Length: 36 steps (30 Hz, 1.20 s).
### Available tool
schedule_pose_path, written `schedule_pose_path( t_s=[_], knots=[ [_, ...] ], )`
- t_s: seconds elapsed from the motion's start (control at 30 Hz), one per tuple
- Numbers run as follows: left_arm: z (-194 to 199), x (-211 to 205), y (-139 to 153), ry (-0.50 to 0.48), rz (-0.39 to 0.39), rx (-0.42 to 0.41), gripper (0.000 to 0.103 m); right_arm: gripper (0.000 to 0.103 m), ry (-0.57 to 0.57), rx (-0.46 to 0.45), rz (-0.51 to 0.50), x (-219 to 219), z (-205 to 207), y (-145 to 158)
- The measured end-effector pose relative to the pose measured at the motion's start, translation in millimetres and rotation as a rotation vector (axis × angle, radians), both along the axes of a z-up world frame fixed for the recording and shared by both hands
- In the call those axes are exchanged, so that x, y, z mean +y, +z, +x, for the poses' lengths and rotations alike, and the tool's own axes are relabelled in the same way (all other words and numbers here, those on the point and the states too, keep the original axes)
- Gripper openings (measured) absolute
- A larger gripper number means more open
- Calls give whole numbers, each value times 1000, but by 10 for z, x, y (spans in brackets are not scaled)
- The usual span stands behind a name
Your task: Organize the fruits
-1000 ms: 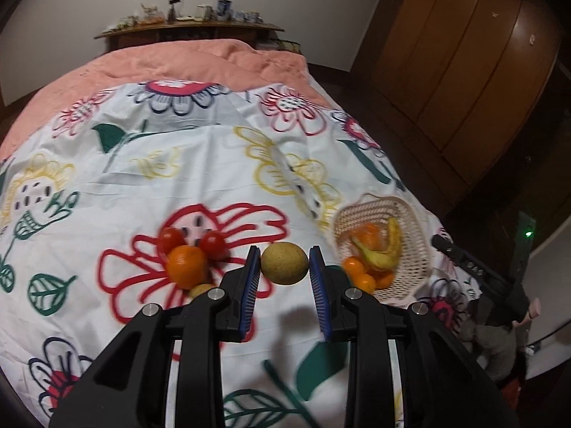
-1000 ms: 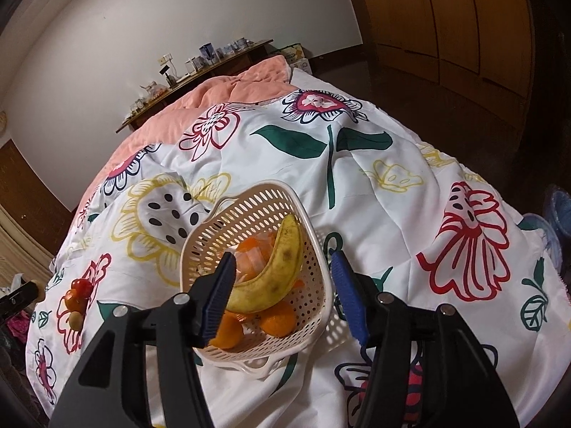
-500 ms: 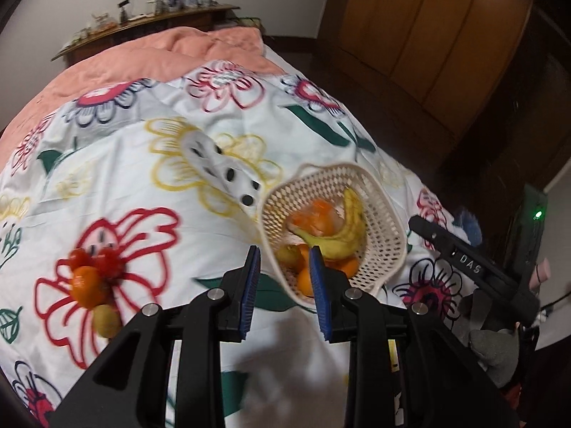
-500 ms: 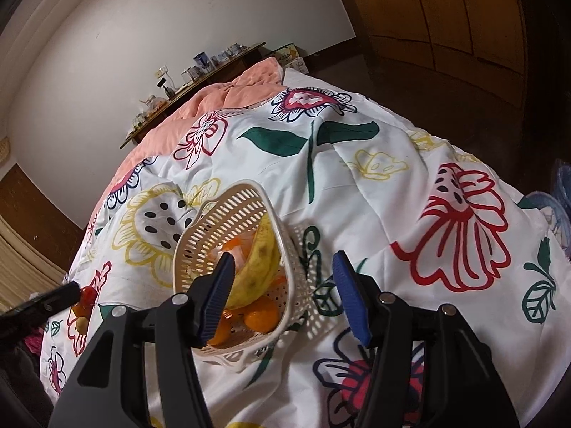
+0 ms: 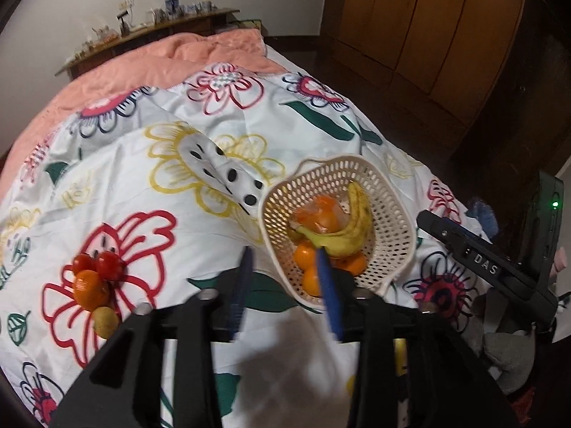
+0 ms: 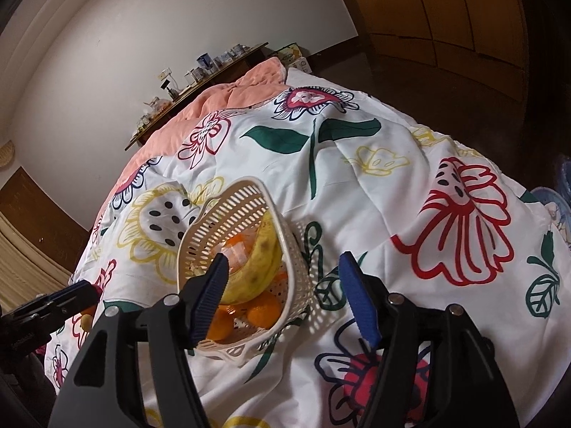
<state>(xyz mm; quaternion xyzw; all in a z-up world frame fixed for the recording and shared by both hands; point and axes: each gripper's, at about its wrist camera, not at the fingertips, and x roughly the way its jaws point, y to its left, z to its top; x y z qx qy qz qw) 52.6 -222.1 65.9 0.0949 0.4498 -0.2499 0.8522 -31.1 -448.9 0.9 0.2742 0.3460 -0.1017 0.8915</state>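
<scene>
A cream lattice basket (image 5: 399, 210) sits on the floral bedspread and holds a banana (image 5: 353, 228), several oranges (image 5: 303, 255) and a bagged orange fruit. It also shows in the right wrist view (image 6: 296, 278). On the left lie two tomatoes (image 5: 105, 265), an orange (image 5: 91, 289) and a brownish kiwi-like fruit (image 5: 105, 321). My left gripper (image 5: 283, 283) is open and empty at the basket's near left rim. My right gripper (image 6: 285, 296) is open and empty, its jaws either side of the basket's near right wall.
The bed (image 5: 178, 214) drops off to a dark floor on the right, by a wooden wardrobe (image 5: 446, 35). A pink blanket (image 5: 160, 60) covers the far end, under a cluttered shelf (image 5: 150, 28). The right gripper's body (image 5: 489, 267) lies right of the basket.
My left gripper carried a round greenish-brown fruit rightward from the loose pile to the basket; its jaws are now wider and empty. The right gripper drifted slightly right.
</scene>
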Motion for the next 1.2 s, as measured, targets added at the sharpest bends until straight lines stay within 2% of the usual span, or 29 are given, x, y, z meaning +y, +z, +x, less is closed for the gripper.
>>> schedule_pose_path(
  t_s=[0.13, 0.2, 0.4, 0.57, 0.63, 0.7, 1.0, 1.2],
  knots=[
    [-8, 88, 60, 35, 17, -50, 66, 70, 11, -1, -7, 79, 12, 17],
    [10, 143, 87, 54, 9, -57, 79, 73, 14, -3, -8, 107, 14, 28],
    [74, 414, 191, 132, -8, -91, 91, 73, 29, -21, -19, 198, 5, 83],
    [143, 676, 250, 215, -20, -104, 91, 74, 41, -58, -33, 291, -16, 157],
    [152, 768, 273, 231, -25, -115, 91, 81, 39, -76, -47, 323, -31, 190],
    [148, 860, 309, 245, -24, -139, 96, 86, 37, -105, -64, 361, -60, 232],
    [118, 1222, 454, 307, -13, -220, 100, 90, 88, -132, -107, 525, -49, 326],
    [130, 1510, 463, 354, -19, -215, 100, 90, 156, -157, -102, 696, -51, 430]
  ],
)
